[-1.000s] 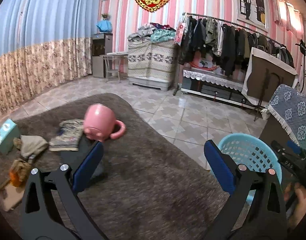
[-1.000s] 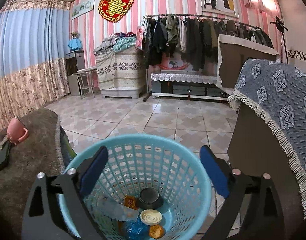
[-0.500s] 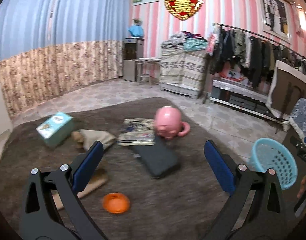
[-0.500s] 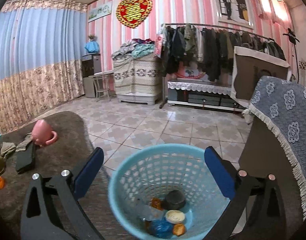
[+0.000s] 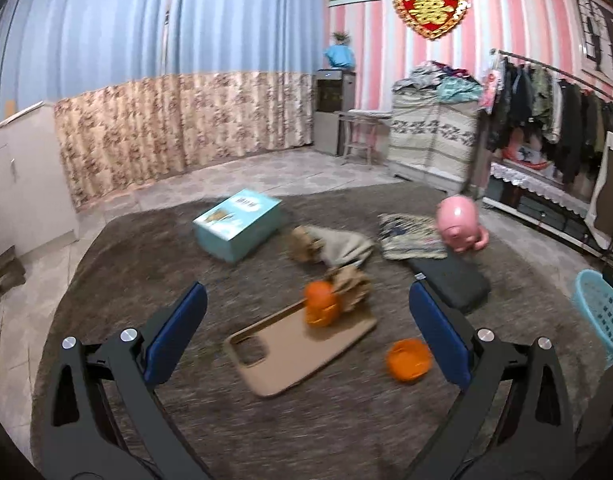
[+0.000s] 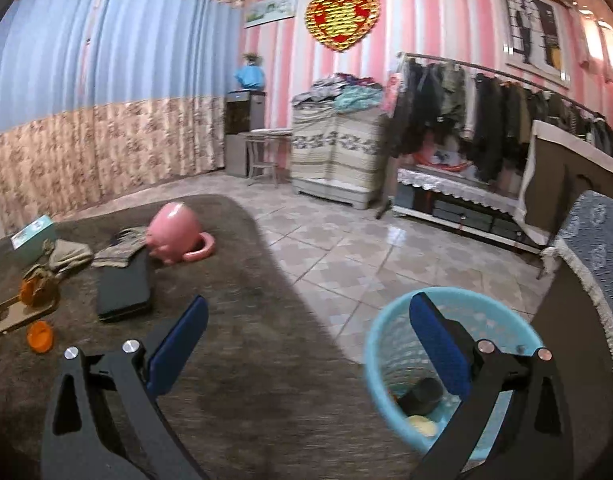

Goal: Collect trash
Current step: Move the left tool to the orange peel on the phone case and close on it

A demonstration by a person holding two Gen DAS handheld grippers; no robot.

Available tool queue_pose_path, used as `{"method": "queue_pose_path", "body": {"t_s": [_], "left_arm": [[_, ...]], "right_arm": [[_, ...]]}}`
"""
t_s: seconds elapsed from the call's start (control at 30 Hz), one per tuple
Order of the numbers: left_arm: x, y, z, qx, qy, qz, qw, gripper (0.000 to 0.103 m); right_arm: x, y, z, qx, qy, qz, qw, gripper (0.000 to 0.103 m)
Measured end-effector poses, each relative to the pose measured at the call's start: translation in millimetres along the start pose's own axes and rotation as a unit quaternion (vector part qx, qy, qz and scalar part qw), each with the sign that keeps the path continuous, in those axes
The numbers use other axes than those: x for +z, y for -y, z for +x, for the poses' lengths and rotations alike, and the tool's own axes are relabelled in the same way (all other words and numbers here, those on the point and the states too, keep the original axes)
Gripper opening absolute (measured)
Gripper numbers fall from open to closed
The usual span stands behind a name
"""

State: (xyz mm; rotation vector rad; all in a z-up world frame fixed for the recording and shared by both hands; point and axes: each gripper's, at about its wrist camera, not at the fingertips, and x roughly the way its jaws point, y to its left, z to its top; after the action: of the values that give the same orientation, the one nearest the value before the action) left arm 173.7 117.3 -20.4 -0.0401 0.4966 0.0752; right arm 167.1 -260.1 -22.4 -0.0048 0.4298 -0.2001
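Claws both gape wide, empty: left claw (image 5: 306, 334) over the tan phone case (image 5: 294, 346) on the tabletop (image 5: 346, 420). Orange cap (image 5: 409, 361) lies at four o'clock of the case; right claw (image 6: 306, 344) hangs beside the blue basket (image 6: 390, 356).

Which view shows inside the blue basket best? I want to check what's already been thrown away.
The right wrist view: the blue basket sits close below the right gripper, with a dark round item and a pale lid visible at its bottom. The left wrist view shows only the basket's outer wall at the frame's right edge.
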Motion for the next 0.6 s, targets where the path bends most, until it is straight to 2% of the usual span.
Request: {"method": "queue_pose_path", "body": {"t_s": [0.1,0.2,0.3,0.47,0.53,0.6], "left_arm": [[-10,-13,12,0.011,-0.019,-0.002,0.9998,0.098],[-21,-19,23,0.022,-0.035,0.0,0.9992,0.098],[-33,-21,43,0.012,-0.06,-0.002,0.9981,0.098],[-33,-12,66,-0.011,-0.077,-0.003,0.997,0.098],[-31,-6,82,-0.017,-0.095,-0.002,0.9953,0.094],[-29,-3,95,-0.031,-0.11,-0.004,0.9934,0.083]], "right_arm": [[-5,-23,8,0.032,-0.018,-0.003,0.999,0.098],[-13,-42,15,0.044,-0.027,-0.021,0.998,0.098],[-20,-55,21,0.056,-0.033,-0.034,0.997,0.098],[-25,-69,34,0.064,-0.046,-0.047,0.996,0.098],[-25,-69,38,0.067,-0.052,-0.044,0.995,0.098],[-24,-66,41,0.072,-0.056,-0.039,0.995,0.098]]}}
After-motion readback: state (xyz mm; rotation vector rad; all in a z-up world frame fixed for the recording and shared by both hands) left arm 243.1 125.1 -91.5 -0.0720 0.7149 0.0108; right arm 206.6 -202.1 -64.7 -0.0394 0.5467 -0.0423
